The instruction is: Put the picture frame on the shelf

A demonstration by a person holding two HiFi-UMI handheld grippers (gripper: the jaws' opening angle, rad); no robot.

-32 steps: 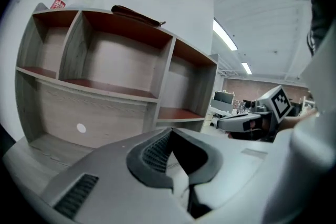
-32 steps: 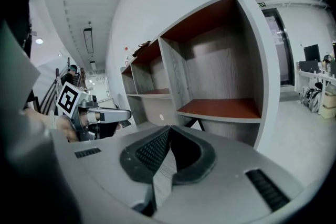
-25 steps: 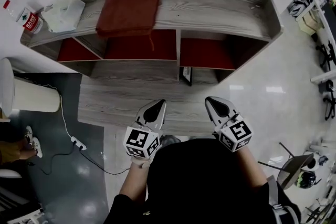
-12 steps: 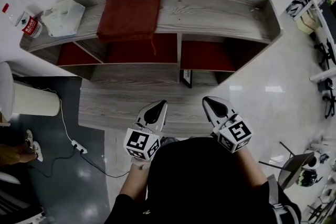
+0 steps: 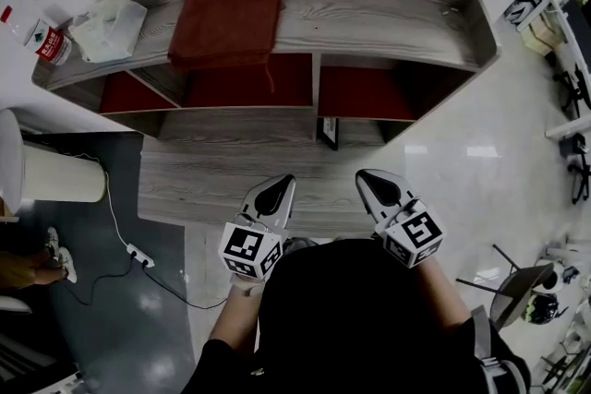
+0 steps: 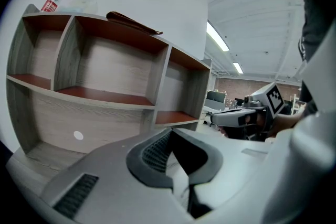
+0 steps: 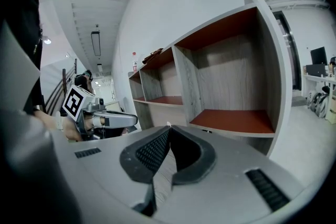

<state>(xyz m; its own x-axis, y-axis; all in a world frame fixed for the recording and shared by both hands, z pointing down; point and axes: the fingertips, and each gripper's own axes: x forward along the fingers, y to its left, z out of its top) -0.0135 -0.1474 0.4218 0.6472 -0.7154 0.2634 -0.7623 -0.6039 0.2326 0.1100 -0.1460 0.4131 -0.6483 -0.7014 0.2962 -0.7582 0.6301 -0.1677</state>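
The picture frame (image 5: 328, 134) is small and dark. It stands upright on the shelf unit's low board (image 5: 212, 175), just under the middle divider. Both grippers hover side by side over that board's front edge, short of the frame and apart from it. My left gripper (image 5: 281, 185) is shut with nothing in it; in the left gripper view its jaws (image 6: 171, 131) meet at the tip. My right gripper (image 5: 364, 177) is also shut and empty, with its jaws (image 7: 168, 127) pressed together. Each gripper view shows the other gripper (image 6: 236, 117) (image 7: 113, 119) beside it.
The wooden shelf unit (image 5: 379, 9) has red-floored compartments. A folded red cloth (image 5: 228, 21), a white packet (image 5: 109, 21) and a water bottle (image 5: 46, 37) lie on its top. A white cylinder (image 5: 51, 169) and a power strip (image 5: 138, 252) sit at the left; chairs stand far right.
Only the head view has swayed slightly; both grippers hold their places, shut.
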